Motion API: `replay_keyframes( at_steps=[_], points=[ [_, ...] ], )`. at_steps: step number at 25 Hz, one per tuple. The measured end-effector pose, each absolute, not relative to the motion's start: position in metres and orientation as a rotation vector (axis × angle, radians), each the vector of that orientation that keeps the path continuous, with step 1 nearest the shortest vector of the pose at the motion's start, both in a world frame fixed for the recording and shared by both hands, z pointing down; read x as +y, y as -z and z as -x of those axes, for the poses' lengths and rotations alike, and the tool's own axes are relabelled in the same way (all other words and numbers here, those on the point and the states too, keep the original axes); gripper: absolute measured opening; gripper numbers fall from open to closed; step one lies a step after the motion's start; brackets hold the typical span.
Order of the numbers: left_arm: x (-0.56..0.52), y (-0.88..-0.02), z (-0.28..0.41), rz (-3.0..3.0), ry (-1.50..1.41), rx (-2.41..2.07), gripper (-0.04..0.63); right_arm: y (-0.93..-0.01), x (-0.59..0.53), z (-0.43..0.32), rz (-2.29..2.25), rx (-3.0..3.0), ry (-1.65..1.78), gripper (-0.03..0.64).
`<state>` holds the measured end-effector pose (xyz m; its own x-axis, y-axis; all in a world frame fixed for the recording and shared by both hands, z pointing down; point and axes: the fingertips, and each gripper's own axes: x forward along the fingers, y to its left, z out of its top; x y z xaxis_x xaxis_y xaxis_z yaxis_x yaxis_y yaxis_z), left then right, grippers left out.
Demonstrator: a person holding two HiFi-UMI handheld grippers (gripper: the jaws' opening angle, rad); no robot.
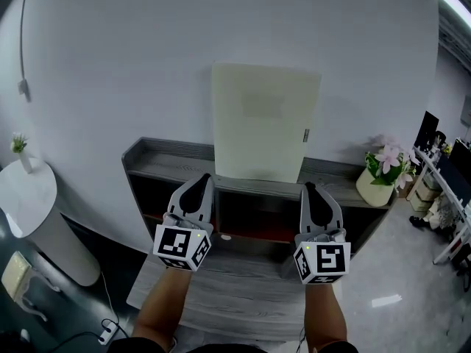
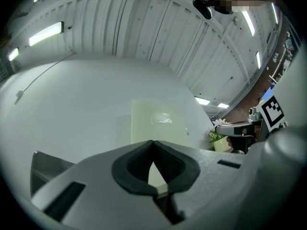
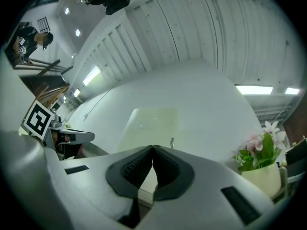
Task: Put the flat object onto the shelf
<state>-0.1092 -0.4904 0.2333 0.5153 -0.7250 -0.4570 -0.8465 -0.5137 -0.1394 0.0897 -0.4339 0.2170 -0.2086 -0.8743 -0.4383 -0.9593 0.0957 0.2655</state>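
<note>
Head view: flat object (image 1: 265, 123) stands upright on top of the shelf (image 1: 165, 157), against the wall. Left gripper (image 1: 204, 177) and right gripper (image 1: 309, 187) are held in front of the shelf, clear of the flat object.

Left gripper view: jaws closed tip to tip, holding nothing.

Right gripper view: jaws likewise closed and empty.

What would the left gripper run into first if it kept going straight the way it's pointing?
The left gripper would probably meet the cream panel on the shelf, near its lower left; depth unclear.
</note>
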Motion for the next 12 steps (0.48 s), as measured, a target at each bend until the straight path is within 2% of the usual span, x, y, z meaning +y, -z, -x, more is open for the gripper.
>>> replay_keyframes(
  at_steps=[12],
  points=[
    [-0.490, -0.281, 0.093, 2.467, -0.397, 1.341, 0.006, -0.258, -0.432, -0.091, 1.914, 2.217, -0.726, 0.024]
  ],
)
